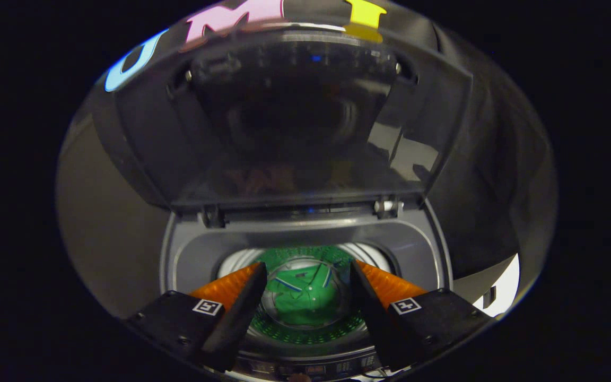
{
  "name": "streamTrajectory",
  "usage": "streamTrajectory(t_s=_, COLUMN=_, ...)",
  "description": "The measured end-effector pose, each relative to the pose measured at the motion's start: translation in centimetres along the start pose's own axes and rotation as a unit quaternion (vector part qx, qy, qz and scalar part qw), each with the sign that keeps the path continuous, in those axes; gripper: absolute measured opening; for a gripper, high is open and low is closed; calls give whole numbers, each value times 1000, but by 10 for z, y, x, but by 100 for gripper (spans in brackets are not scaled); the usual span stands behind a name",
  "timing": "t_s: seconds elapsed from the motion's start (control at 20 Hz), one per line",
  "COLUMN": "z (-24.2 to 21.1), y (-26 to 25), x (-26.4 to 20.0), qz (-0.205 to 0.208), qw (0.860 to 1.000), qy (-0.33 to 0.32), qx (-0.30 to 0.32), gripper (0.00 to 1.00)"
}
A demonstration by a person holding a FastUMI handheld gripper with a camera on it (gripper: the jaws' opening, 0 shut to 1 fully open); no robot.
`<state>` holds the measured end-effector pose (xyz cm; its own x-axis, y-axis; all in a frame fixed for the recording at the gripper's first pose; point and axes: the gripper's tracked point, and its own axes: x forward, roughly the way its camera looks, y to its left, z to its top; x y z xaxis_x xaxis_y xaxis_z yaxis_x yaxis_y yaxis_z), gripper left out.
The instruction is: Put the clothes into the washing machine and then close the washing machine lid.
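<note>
Gripper view looks down along the gripper [308,297] into a top-loading washing machine [305,239]. The jaws stand wide apart and hold nothing. There is only open space between them.

Through that gap, down below, lies the green polo shirt [308,297]. It has a collar with light stripes on it. It sits at the bottom of the drum [305,331], which is shiny and full of little holes that glow green. The shirt touches neither finger; it looks well below them.

Around the drum is the grey top of the machine. Beyond the jaws, at the back of the opening, are two hinges. From them the lid [295,116] stands up and tilts back. It is dark and see-through, and it shines a bit.

So the first part of the job looks done: the clothes are inside. The step in hand now seems to be closing the lid.

For that, the gripper would need to come up out of the opening and reach the lid's high front edge. Then it could pull or push that edge forward and down until the lid lies flat over the drum. The lid is smooth, so the fingers might slip on it. A slow, gentle push would be best.
</note>
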<state>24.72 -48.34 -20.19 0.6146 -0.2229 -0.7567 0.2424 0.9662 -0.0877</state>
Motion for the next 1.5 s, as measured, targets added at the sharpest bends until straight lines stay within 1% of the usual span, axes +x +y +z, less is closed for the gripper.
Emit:
streamTrajectory(t_s=0.1, z=32, y=-1, x=-21, qz=-5, qw=999, qy=-31, qx=-6, gripper=99)
streamTrajectory(t_s=0.2, z=66, y=4, x=-41, qz=7, qw=998, qy=-65, qx=-2, gripper=99)
streamTrajectory(t_s=0.4, z=127, y=-3, x=-75, qz=0, qw=992, qy=-126, qx=2, gripper=99)
streamTrajectory(t_s=0.55, z=160, y=-1, x=-89, qz=1, qw=988, qy=-154, qx=-5, gripper=99)
streamTrajectory(t_s=0.75, z=191, y=3, x=-97, qz=5, qw=984, qy=-178, qx=-5, gripper=99)
streamTrajectory(t_s=0.95, z=217, y=8, x=-92, qz=8, qw=982, qy=-190, qx=-10, gripper=99)
streamTrajectory(t_s=1.15, z=233, y=11, x=-67, qz=14, qw=983, qy=-183, qx=-4, gripper=99)
streamTrajectory(t_s=1.2, z=234, y=12, x=-58, qz=19, qw=984, qy=-175, qx=-1, gripper=99)
streamTrajectory(t_s=1.4, z=231, y=11, x=-28, qz=13, qw=988, qy=-156, qx=-3, gripper=99)
streamTrajectory(t_s=1.5, z=225, y=14, x=-17, qz=22, qw=990, qy=-142, qx=3, gripper=99)
